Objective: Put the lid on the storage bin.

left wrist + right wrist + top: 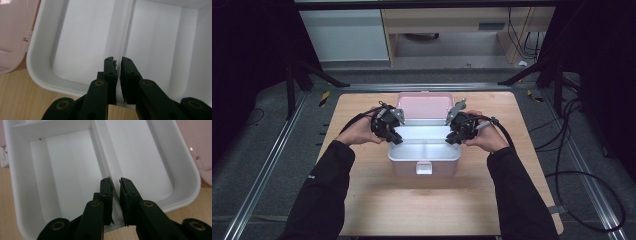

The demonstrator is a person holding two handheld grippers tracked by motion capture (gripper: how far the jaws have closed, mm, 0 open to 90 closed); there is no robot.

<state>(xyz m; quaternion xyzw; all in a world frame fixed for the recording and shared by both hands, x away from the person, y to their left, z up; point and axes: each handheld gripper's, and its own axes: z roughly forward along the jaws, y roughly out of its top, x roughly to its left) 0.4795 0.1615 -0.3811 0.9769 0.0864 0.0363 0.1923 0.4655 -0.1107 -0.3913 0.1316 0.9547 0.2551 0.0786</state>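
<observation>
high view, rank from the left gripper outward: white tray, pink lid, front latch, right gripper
From the left gripper:
1. white tray, right beneath its jaws, at the tray's left end.
2. pink lid, standing open just behind.
3. front latch and right gripper, one on the box's near wall, one at the tray's right end: too close to call.

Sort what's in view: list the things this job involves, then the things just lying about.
In the job: white tray in the pink box, open lid, left gripper, right gripper.
Lying about: floor cables, cabinet.
</observation>
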